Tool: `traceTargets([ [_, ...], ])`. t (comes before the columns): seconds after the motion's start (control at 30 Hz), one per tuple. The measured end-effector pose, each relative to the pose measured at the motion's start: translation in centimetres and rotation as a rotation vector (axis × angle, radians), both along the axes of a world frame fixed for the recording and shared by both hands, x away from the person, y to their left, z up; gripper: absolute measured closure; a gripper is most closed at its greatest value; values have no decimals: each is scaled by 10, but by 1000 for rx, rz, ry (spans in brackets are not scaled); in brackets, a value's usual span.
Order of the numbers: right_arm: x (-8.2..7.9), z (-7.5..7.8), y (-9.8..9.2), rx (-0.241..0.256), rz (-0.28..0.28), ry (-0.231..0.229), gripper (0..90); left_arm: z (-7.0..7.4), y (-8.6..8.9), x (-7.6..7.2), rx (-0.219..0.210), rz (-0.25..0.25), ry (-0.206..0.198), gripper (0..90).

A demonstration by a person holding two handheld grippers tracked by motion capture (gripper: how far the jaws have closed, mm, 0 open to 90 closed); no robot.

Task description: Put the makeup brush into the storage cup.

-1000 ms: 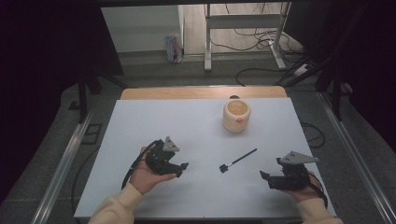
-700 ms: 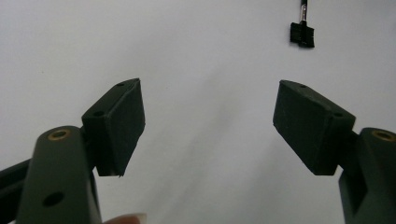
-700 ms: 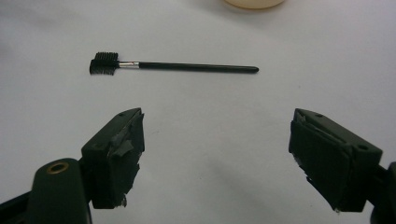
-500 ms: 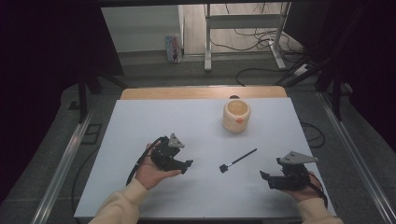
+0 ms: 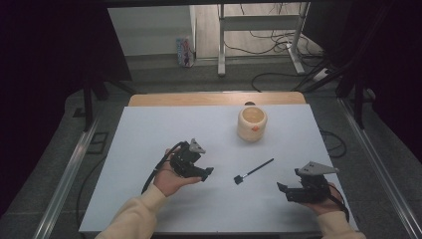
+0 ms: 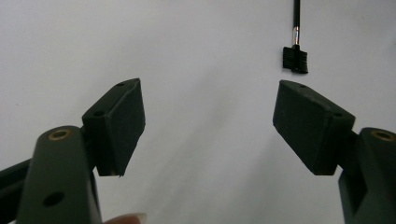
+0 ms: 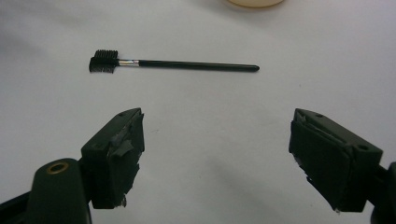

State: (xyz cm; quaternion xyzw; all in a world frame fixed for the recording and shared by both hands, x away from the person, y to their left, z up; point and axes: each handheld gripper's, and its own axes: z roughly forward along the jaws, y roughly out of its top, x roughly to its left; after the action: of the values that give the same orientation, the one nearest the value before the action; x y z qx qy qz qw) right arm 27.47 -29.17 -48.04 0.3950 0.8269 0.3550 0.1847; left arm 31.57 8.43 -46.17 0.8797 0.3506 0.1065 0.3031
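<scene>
Small black brush (image 5: pixel 254 171) flat on the white worktop (image 5: pixel 149 129), at about 6 o'clock from the cream cup (image 5: pixel 252 123). Bristle head toward 8 o'clock, handle tip toward 2 o'clock. Possibly a brow comb, though the head is too small in the high view to tell.

Left gripper (image 5: pixel 208 173) at 9 o'clock of the bristle head, near but not touching, fingers spread wide and holding nothing. In the left gripper view (image 6: pixel 208 126), brush head (image 6: pixel 295 58) ahead at roughly 1 o'clock, outside the gap. Right gripper (image 5: pixel 281 189) at 4 o'clock of the brush, well apart, fingers likewise wide and empty. Seen from there (image 7: pixel 217 154), whole brush (image 7: pixel 173 64) crosswise at 11 o'clock.

Step in hand, by judgement: reaching in with the left gripper to pick up the brush. To do it well:
- Swing toward 1 o'clock until the thin handle sits centred between the fingers.
- Come down low, pads nearly on the worktop.
- Close across the handle just behind the metal ferrule, not on the bristles.
- Keep it slow, since so slim a stem could roll or skid away.

Against the earlier frames: left gripper advanced toward 3 o'clock, closer to the brush head. Right gripper, brush and cup in the same places.
</scene>
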Motion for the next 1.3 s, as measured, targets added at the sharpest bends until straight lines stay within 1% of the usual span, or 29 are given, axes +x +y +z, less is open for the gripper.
traceTargets([
  [0.4,-1,1,1,-1,6,-3,183,-3,-13,13,5,-7,8,263],
  [0.5,-1,1,1,-2,4,-1,183,-3,-16,15,-9,-11,17,265],
  [0.7,-1,1,1,1,8,-3,183,-1,-25,18,0,-23,10,266],
  [0.77,-1,1,1,1,9,-2,183,1,-30,20,4,-27,12,267],
  [0.87,-1,1,1,4,9,-2,183,2,-33,21,5,-33,16,268],
  [0.9,-1,1,1,4,10,-3,183,3,-37,22,3,-39,23,268],
  [1.03,-1,1,1,5,11,-3,183,2,-46,24,16,-46,21,269],
  [1.07,-1,1,1,5,11,-3,184,2,-46,24,16,-46,21,271],
  [1.13,-1,1,1,5,12,-11,186,1,-54,24,33,-61,18,273],
  [1.17,-1,1,1,5,12,-11,186,1,-54,24,33,-61,18,274],
  [1.2,-1,2,1,5,14,-18,187,-2,-59,25,48,-72,19,275],
  [1.27,0,2,1,5,15,-16,187,-5,-63,26,46,-75,25,276],
  [1.3,0,2,1,7,14,-12,187,-6,-65,26,54,-84,28,277],
])
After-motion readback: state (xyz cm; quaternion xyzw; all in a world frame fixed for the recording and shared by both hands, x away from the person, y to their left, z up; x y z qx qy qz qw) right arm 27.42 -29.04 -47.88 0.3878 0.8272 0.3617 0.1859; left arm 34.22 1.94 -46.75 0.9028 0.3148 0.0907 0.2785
